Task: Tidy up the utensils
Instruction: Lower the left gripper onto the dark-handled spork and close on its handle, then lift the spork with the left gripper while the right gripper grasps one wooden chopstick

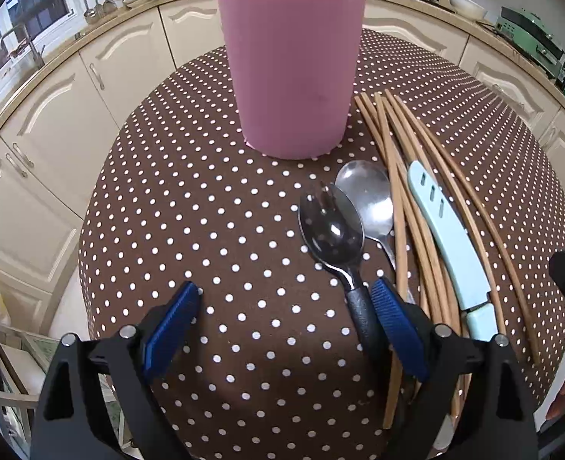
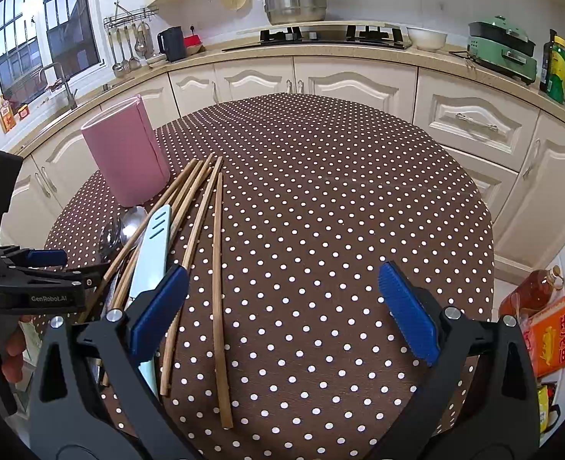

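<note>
A tall pink cup (image 1: 292, 73) stands upright on the brown polka-dot table (image 1: 205, 230). To its right lie a dark spoon with a black handle (image 1: 330, 226), a silver spoon (image 1: 370, 199), several wooden chopsticks (image 1: 401, 230) and a light blue knife (image 1: 451, 245). My left gripper (image 1: 284, 326) is open low over the cloth, and the black handle lies just inside its right pad (image 1: 397, 326). My right gripper (image 2: 284, 308) is open above the cloth, with two chopsticks (image 2: 217, 287) between its fingers. The cup (image 2: 127, 153), knife (image 2: 152, 253) and left gripper (image 2: 67, 268) show at its left.
Cream cabinets and a counter curve around the table's far side. An oil bottle (image 2: 531, 291) and an orange bag (image 2: 558, 337) sit beyond the table's right edge. The cloth's right half (image 2: 359, 191) carries no objects. A person's hand holds the left gripper.
</note>
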{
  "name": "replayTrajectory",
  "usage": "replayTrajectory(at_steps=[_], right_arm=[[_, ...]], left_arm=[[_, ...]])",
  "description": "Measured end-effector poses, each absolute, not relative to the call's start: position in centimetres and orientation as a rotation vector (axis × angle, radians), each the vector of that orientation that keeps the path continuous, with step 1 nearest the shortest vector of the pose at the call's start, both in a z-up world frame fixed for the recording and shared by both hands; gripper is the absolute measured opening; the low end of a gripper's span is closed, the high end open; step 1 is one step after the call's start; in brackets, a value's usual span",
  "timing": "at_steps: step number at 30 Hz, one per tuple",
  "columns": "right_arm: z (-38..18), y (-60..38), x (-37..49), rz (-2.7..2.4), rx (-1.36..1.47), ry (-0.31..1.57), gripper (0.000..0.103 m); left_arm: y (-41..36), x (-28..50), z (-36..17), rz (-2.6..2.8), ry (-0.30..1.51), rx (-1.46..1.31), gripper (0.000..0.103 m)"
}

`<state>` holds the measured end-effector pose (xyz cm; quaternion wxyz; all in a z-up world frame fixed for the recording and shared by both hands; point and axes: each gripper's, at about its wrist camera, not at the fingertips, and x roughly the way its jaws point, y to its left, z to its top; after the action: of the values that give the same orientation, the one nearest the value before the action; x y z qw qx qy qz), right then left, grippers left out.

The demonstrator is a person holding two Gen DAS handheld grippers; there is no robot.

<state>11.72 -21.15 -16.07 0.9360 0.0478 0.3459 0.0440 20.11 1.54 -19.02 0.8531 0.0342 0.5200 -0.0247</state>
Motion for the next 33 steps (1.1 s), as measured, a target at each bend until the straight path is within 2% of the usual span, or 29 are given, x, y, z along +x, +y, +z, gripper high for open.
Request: replayTrajectory(at_steps=[4, 6, 9, 11, 13, 16, 19, 25, 33], right_arm=[[-16.2, -21.5, 11.8, 0.085, 0.099, 0.711, 0.097], [-16.2, -21.6, 11.8, 0.083, 0.1, 0.714, 0.097], [-16.4, -21.5, 11.8, 0.077, 0.092, 0.72, 0.097], [-16.5, -21.5, 11.9, 0.077, 0.083, 0.727, 0.097], [-16.5, -21.4, 12.3, 0.081, 0.063, 0.739, 0.097], [-16.4, -21.0, 13.3, 0.1, 0.02, 0.768, 0.097], [-16.4, -20.7, 14.3, 0.164, 0.019, 0.814, 0.097], [-16.9, -20.1, 17.7, 0.276, 0.077, 0.971, 0.097], [-17.1, -17.7, 21.8, 0.281, -0.033, 1.136, 0.094]], left_arm=[[1.9, 20.1, -19.1, -0.068, 1.101, 0.091, 0.089], [2.4, 20.0, -19.2, -0.083, 1.097, 0.091, 0.084], [2.3, 19.3, -19.1, -0.113, 1.087, 0.098, 0.071], [2.4, 19.2, -19.0, -0.122, 1.084, 0.094, 0.053], [2.5, 19.3, -18.8, -0.121, 1.086, 0.09, 0.04], [2.9, 19.6, -18.7, -0.137, 1.09, 0.086, 0.029], [4.2, 20.2, -18.6, -0.142, 1.1, 0.051, 0.013], [5.6, 20.4, -18.5, -0.183, 1.106, -0.024, 0.011], [7.4, 19.2, -17.3, -0.21, 1.053, -0.103, 0.011]])
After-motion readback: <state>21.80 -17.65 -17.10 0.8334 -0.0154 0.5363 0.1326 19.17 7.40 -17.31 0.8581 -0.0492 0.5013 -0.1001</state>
